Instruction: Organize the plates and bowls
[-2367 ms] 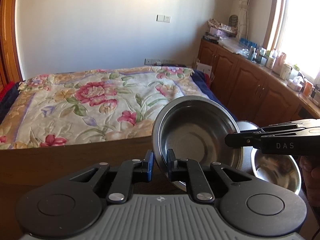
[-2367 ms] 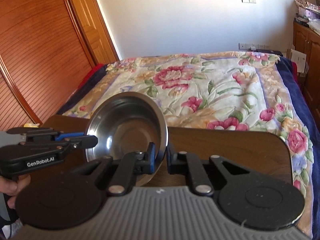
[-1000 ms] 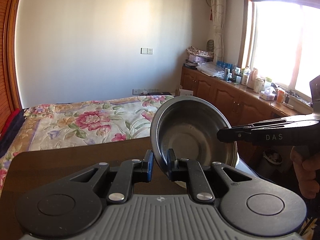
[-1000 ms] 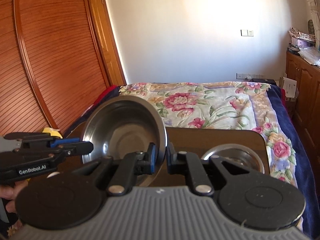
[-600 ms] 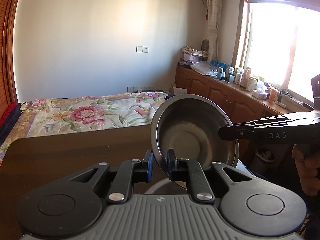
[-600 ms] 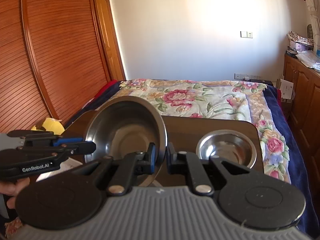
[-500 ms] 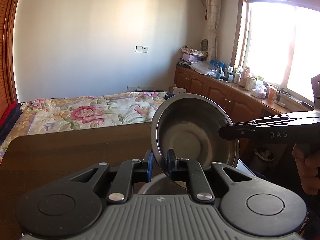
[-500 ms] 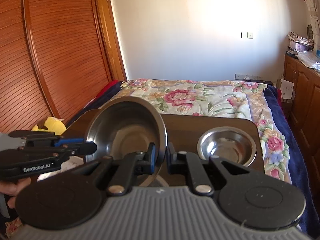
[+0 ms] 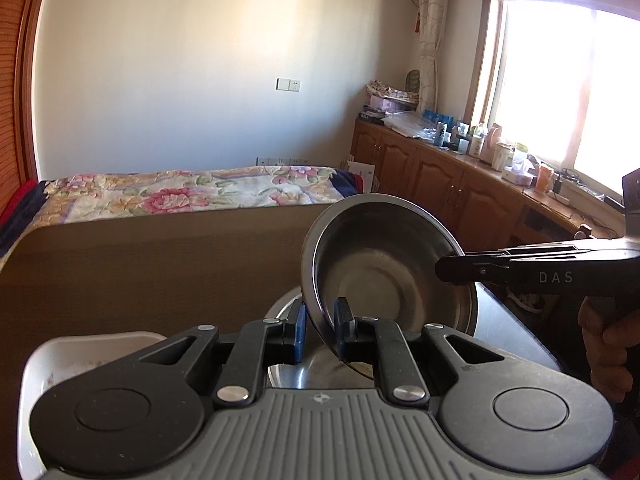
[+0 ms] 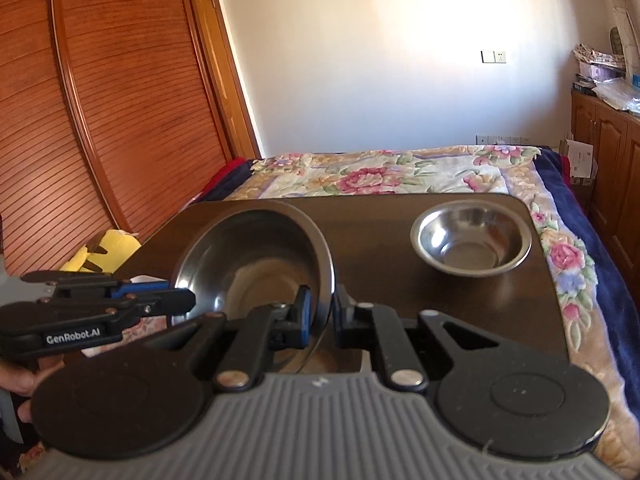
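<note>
Both hand-held grippers are pinching the same stainless-steel bowl [image 9: 384,268] by opposite sides of its rim. In the left wrist view, the left gripper [image 9: 320,328] is clamping the rim at the bowl's lower left, with one blue-padded finger [image 9: 298,330] outside the wall and the other finger inside. The bowl is tilting up and to the right of that gripper, its hollow facing the camera. The right gripper [image 9: 452,270], marked "DAS", is reaching in from the right edge and gripping the far side of the rim, with a hand [image 9: 608,340] wrapping its handle.

In the right wrist view, the right gripper [image 10: 322,312] is closing on the bowl's [image 10: 252,264] right-hand rim, so the bowl is sitting just left of and ahead of its fingers. The left gripper [image 10: 182,300], labelled "GenRobot.AI", is coming in from the left and holding the opposite edge.

The bowl is hanging above a dark wooden table [image 10: 380,240]. A second, smaller steel bowl [image 10: 472,244] is resting upright on the table near its far right corner, well apart from the held one. In the left wrist view, another steel bowl [image 9: 296,364] is showing just under the held bowl, behind the left gripper's fingers, and a white rectangular dish [image 9: 44,364] is lying at the lower left. A bed with a floral quilt [image 10: 380,176] is standing beyond the table.
</note>
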Available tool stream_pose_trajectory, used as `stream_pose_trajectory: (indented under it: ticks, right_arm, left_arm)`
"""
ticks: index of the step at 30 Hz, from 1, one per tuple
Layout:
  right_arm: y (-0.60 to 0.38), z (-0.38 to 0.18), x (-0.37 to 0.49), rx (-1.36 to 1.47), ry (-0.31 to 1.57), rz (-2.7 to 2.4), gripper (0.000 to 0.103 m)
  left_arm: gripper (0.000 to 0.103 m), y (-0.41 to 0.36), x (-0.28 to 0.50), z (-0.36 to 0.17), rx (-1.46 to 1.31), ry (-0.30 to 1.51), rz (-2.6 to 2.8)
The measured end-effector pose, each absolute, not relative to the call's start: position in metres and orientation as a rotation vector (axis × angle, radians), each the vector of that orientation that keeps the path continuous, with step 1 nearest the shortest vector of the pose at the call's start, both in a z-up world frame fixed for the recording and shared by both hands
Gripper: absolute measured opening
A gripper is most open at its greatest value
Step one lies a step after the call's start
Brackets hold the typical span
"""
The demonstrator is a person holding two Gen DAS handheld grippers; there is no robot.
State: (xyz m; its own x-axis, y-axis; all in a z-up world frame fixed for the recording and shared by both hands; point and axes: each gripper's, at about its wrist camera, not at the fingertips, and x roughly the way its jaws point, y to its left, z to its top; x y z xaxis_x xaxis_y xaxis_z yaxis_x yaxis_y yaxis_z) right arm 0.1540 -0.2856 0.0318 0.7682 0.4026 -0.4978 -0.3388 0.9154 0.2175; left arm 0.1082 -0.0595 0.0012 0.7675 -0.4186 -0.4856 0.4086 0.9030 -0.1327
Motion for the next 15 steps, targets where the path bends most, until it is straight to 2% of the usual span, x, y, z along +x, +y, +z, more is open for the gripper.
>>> stream_pose_trajectory:
  ticks: [15]
  right_arm:
    - [-0.285, 0.001, 0.133, 0.242, 0.491, 0.366, 0.013]
  left_arm:
    - [0.016, -0.057, 0.098, -0.022, -0.02, 0.547, -0.432]
